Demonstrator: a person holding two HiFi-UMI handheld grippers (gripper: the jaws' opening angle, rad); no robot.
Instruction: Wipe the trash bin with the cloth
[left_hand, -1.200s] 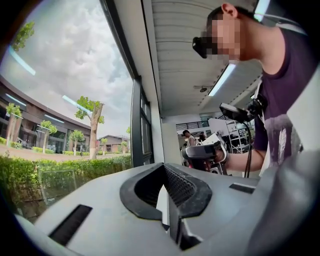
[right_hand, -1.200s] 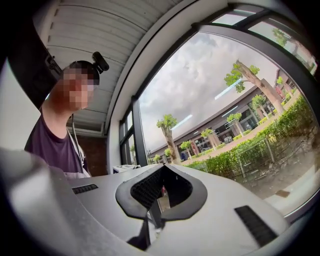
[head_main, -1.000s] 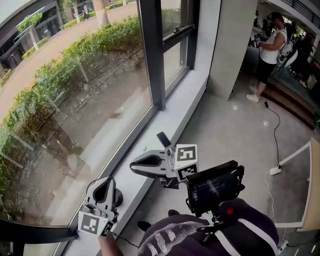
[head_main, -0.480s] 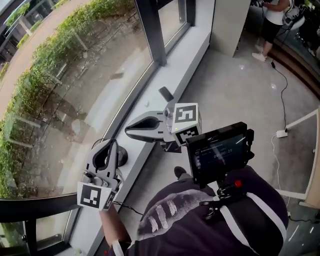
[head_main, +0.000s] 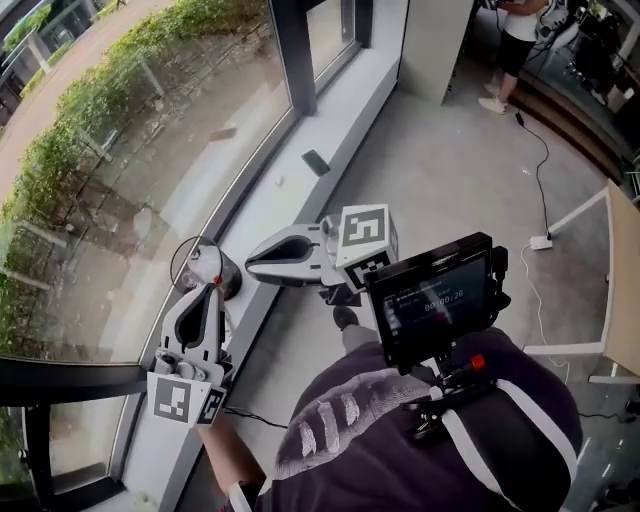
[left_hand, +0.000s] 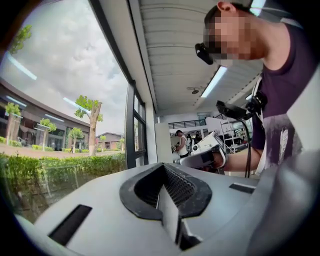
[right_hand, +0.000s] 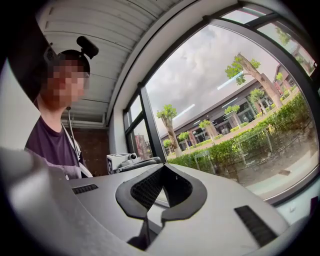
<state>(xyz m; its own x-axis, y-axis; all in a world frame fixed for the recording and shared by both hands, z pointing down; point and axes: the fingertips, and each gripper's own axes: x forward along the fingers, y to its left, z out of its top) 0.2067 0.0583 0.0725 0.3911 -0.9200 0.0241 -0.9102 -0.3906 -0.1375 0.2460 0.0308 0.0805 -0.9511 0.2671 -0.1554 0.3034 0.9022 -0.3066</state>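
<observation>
No trash bin and no cloth appear in any view. In the head view my left gripper (head_main: 208, 290) is low at the left over the white window sill (head_main: 290, 180), pointing away from me. Its jaws are shut and hold nothing. My right gripper (head_main: 250, 265) hangs beside it and points left toward the glass, also shut and empty. The left gripper view shows its own jaws (left_hand: 167, 197) pressed together, with the right gripper (left_hand: 207, 150) beyond them. In the right gripper view the jaws (right_hand: 150, 212) meet with nothing between, and the left gripper (right_hand: 130, 162) is behind.
A dark flat object (head_main: 315, 162) lies farther along the sill. A dark round object with a cable loop (head_main: 205, 268) sits by the left gripper's tip. The window glass (head_main: 120, 180) is at the left. A white pillar (head_main: 440, 50), a standing person (head_main: 510, 40), a floor cable with plug strip (head_main: 540, 240) and a table edge (head_main: 625, 290) are at the right.
The head view has tipped downward. Both grippers now sit farther back from the dark flat object on the sill. The left gripper has lifted off the round object and stays shut, as does the right.
</observation>
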